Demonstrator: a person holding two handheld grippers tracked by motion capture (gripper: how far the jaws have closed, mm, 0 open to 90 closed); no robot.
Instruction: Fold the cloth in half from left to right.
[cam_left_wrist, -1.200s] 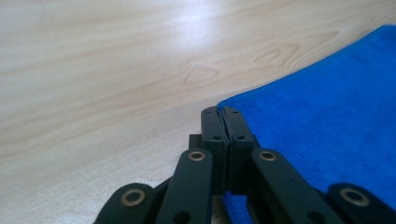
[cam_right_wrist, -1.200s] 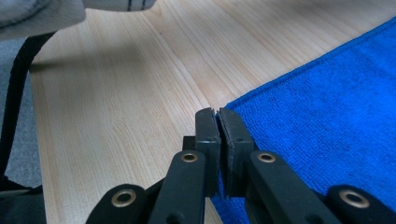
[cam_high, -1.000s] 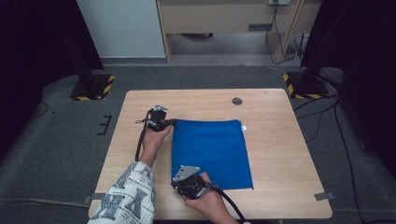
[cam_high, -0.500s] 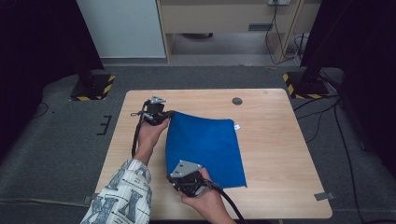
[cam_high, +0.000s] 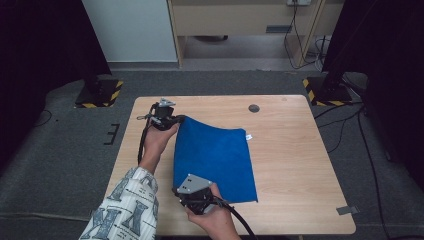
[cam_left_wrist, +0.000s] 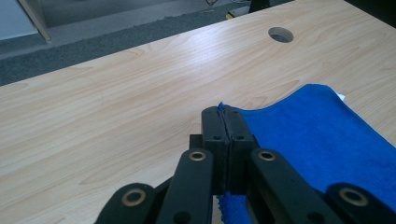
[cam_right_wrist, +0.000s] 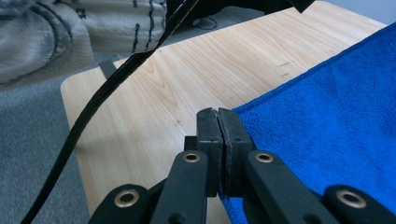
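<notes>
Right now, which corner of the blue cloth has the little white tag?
The far right corner of the blue cloth, toward the round hole in the table. The white tag sticks out there; no gripper holds that corner.

The right hand-held gripper (cam_right_wrist: 218, 122) pinches the edge of a blue cloth (cam_right_wrist: 322, 126) above the wooden surface (cam_right_wrist: 187, 79); a black cable (cam_right_wrist: 100, 100) crosses at left.

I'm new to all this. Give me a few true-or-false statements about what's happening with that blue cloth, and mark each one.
1. Both grippers are clamped on the blue cloth. True: the left gripper and the right gripper each pinch a corner.
2. The cloth lies completely flat. False: its left edge is lifted off the table.
3. A round hole sits in the tabletop beyond the cloth. True.
4. The cloth is red. False: it is blue.
5. A cup stands on the table. False: no cup is there.
</notes>
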